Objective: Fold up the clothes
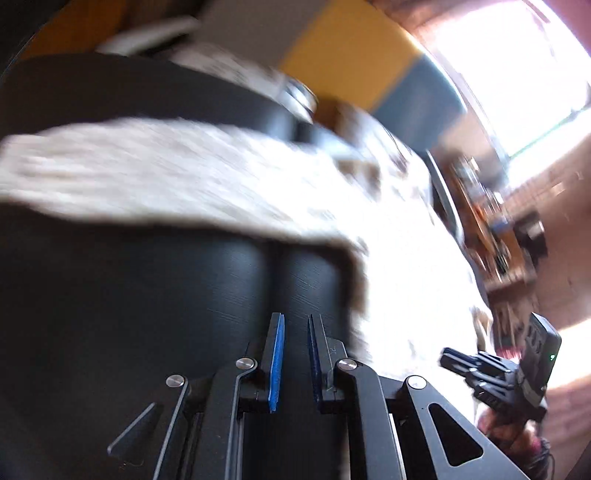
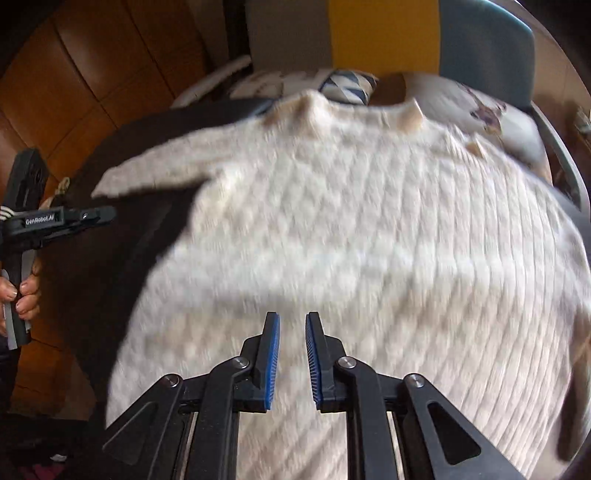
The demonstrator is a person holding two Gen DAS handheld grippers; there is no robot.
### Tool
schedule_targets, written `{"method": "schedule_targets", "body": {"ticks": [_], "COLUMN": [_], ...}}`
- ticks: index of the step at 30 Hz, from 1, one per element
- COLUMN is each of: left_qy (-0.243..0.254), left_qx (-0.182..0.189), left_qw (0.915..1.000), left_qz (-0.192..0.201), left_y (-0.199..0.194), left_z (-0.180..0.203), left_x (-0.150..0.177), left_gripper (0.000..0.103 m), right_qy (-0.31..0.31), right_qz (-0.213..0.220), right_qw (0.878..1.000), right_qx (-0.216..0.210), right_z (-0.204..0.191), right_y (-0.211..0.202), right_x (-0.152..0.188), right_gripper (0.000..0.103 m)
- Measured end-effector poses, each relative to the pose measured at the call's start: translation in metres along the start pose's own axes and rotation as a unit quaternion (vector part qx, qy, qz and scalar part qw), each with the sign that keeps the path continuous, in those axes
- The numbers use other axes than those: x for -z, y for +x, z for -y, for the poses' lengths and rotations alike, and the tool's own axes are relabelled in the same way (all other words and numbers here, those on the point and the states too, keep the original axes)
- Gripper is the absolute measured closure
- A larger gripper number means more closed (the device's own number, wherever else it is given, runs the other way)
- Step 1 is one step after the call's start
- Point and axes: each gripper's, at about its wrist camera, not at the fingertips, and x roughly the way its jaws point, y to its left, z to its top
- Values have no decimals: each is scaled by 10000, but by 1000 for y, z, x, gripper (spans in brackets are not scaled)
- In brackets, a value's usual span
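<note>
1. Where the cream cable-knit wool sweater (image 2: 351, 236) lies, it is spread flat over a dark, nearly black rounded surface (image 2: 122, 177); whether that is a table or upholstery cannot be told, though the left wrist view shows two dark padded-looking lobes (image 1: 184, 288) with a seam between them.
2. One sleeve of the sweater (image 2: 155, 170) stretches out sideways over the dark surface, and the neckline (image 2: 362, 107) lies at the far end, away from the right camera.
3. Right claw (image 2: 292, 350): its blue-padded fingers stand slightly spread with a narrow gap, holding nothing, above the sweater's lower body.
4. Left claw (image 1: 295, 354): its fingers are likewise a little apart and empty, over the bare dark surface, with the sweater's sleeve (image 1: 155, 177) crossing ahead of it; this view is heavily motion-blurred.
5. In the right wrist view a hand (image 2: 26, 291) grips the black handle of the left claw at the left edge.
6. Beyond the neckline lie a blue-and-white triangle-patterned cushion (image 2: 347, 86) and a pale printed fabric (image 2: 480, 110).
7. Behind them stands a backrest or wall in grey, yellow (image 2: 384, 33) and blue panels.
8. Brown wooden panelling (image 2: 92, 66) fills the left of the room.
9. A bright, overexposed window (image 1: 517, 74) shows at upper right in the left wrist view, with blurred cluttered shelving (image 1: 491, 229) below it.
</note>
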Motion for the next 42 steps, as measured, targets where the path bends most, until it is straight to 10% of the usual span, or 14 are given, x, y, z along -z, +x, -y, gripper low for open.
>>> {"method": "schedule_targets", "body": {"ticks": [8, 11, 15, 19, 23, 32, 36, 38, 42], "left_qy": [290, 817, 598, 275, 258, 226, 578, 894, 652], "left_qx": [-387, -1230, -1156, -945, -737, -507, -600, -836, -736], "left_qw": [9981, 9889, 9912, 9948, 9962, 9969, 9949, 9912, 9940], "left_qz": [-380, -145, -232, -256, -388, -559, -571, -505, -472], "left_y": [56, 56, 52, 34, 20, 21, 25, 30, 24], "left_z": [63, 78, 76, 68, 63, 79, 94, 104, 98], "left_x": [18, 22, 21, 28, 48, 91, 96, 101, 94], "left_gripper": [83, 91, 90, 82, 80, 70, 58, 92, 93], "right_qy": [747, 942, 1525, 2412, 3476, 4444, 4130, 3917, 3345], "right_qz": [109, 213, 359, 1316, 1455, 1411, 1308, 1173, 1027], "right_qw": [9971, 9950, 9856, 9526, 9211, 8658, 8840, 9002, 9310], "right_qx": [-122, -254, -643, -1307, -979, -1815, -1760, -1500, -1042], "right_z": [27, 30, 50, 109, 186, 224, 211, 201, 175], "right_y": [-8, -13, -38, -113, -161, -139, -126, -121, -135], "right_x": [56, 65, 72, 108, 175, 263, 239, 222, 198], "right_gripper": [86, 86, 86, 78, 74, 71, 83, 93, 95]}}
